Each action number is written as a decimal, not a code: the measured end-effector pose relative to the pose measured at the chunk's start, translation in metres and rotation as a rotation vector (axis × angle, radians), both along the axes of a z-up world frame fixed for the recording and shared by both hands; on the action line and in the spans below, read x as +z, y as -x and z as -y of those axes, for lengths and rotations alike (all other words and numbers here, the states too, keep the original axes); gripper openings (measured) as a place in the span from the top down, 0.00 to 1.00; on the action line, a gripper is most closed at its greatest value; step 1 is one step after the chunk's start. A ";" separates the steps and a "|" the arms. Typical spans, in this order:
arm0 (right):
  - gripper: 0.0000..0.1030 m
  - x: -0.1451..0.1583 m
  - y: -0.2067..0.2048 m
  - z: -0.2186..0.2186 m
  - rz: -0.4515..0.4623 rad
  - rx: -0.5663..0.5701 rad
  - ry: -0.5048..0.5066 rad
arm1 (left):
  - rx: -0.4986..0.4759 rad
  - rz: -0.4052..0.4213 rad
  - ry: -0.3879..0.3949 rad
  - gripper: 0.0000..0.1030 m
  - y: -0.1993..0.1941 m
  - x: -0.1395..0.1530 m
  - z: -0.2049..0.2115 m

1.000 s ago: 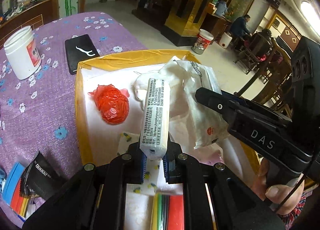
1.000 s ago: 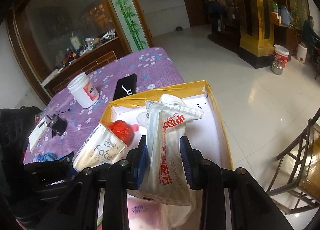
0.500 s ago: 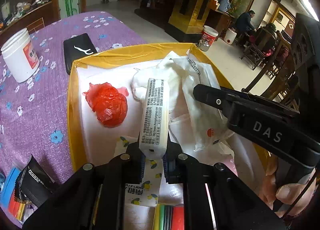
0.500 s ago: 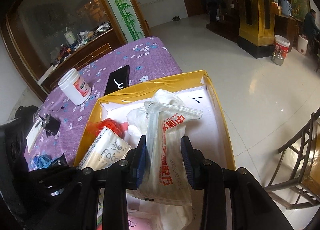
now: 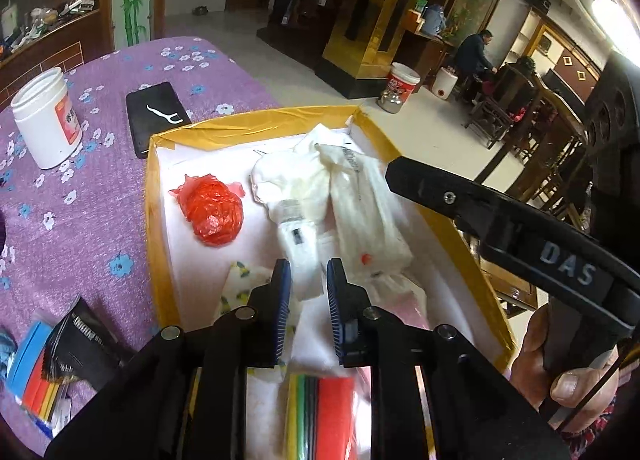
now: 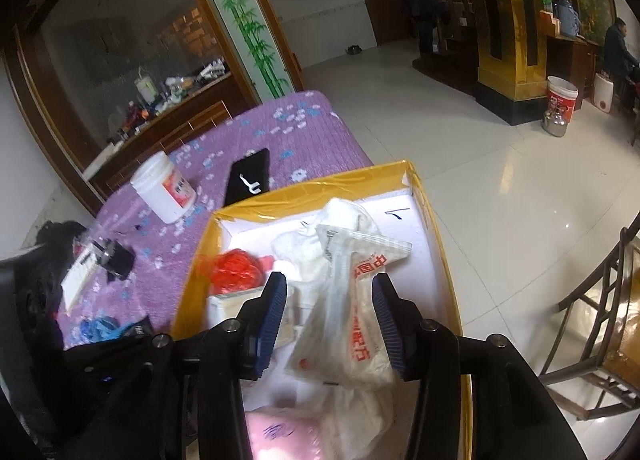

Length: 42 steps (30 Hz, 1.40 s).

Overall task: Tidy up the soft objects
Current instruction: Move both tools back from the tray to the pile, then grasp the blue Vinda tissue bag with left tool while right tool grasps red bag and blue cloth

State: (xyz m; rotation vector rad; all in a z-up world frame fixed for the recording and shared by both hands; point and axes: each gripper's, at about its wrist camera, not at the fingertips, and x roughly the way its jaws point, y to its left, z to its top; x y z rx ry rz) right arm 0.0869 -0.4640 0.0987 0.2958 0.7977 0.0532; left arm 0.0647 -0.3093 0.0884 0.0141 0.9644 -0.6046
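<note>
White tissue pack (image 5: 298,244) lay blurred in yellow-rimmed box (image 5: 256,122) – dropped from my left claw (image 5: 306,292), jaws just parted, empty; right claw (image 6: 330,314) widened too – printed pouch (image 6: 352,300) loose between pads

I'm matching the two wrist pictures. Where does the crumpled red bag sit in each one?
Left wrist: red bag left of centre, on the box's white floor, clear of the tool.
Right wrist: red bag lower left of centre, just beyond the left fingertip.
Shared landmark: white jar on the purple cloth.
</note>
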 end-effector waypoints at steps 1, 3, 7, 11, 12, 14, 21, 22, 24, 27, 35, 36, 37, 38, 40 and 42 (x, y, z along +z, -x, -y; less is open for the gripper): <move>0.52 0.004 0.005 -0.001 0.015 0.002 -0.010 | -0.003 0.002 0.003 0.85 0.004 0.002 -0.002; 0.48 0.012 0.019 -0.004 0.050 0.010 -0.034 | -0.012 0.005 0.015 0.85 0.013 0.007 -0.010; 0.44 0.020 0.045 -0.016 0.102 0.032 -0.076 | -0.012 0.020 0.034 0.85 0.036 0.013 -0.035; 0.42 0.019 0.064 -0.036 0.118 0.066 -0.092 | -0.005 0.039 0.054 0.85 0.057 0.015 -0.070; 0.42 0.018 0.068 -0.043 0.118 0.076 -0.092 | 0.002 0.043 0.059 0.85 0.062 0.015 -0.080; 0.42 0.016 0.074 -0.059 0.117 0.110 -0.093 | 0.019 0.051 0.073 0.85 0.071 0.015 -0.101; 0.42 0.007 0.082 -0.128 0.084 0.251 -0.096 | 0.158 0.081 0.111 0.69 0.098 0.002 -0.198; 0.42 0.005 0.084 -0.138 0.077 0.274 -0.098 | 0.192 0.092 0.107 0.62 0.101 -0.001 -0.213; 0.42 -0.001 0.087 -0.160 0.060 0.321 -0.096 | 0.254 0.105 0.105 0.58 0.105 -0.009 -0.241; 0.41 -0.015 0.090 -0.192 0.022 0.390 -0.082 | 0.355 0.085 0.121 0.58 0.109 -0.027 -0.289; 0.40 -0.047 0.097 -0.253 -0.083 0.554 -0.077 | 0.496 0.028 0.180 0.58 0.116 -0.056 -0.348; 0.40 -0.047 0.099 -0.260 -0.080 0.575 -0.068 | 0.504 0.023 0.187 0.58 0.115 -0.057 -0.349; 0.39 -0.046 0.101 -0.269 -0.075 0.598 -0.055 | 0.507 0.020 0.192 0.58 0.115 -0.056 -0.351; 0.35 -0.046 0.103 -0.278 -0.071 0.616 -0.039 | 0.510 0.016 0.200 0.58 0.114 -0.056 -0.352; 0.33 -0.049 0.105 -0.295 -0.071 0.646 -0.004 | 0.515 0.005 0.213 0.58 0.113 -0.056 -0.357; 0.33 -0.055 0.106 -0.313 -0.078 0.679 0.033 | 0.525 -0.005 0.209 0.58 0.111 -0.054 -0.360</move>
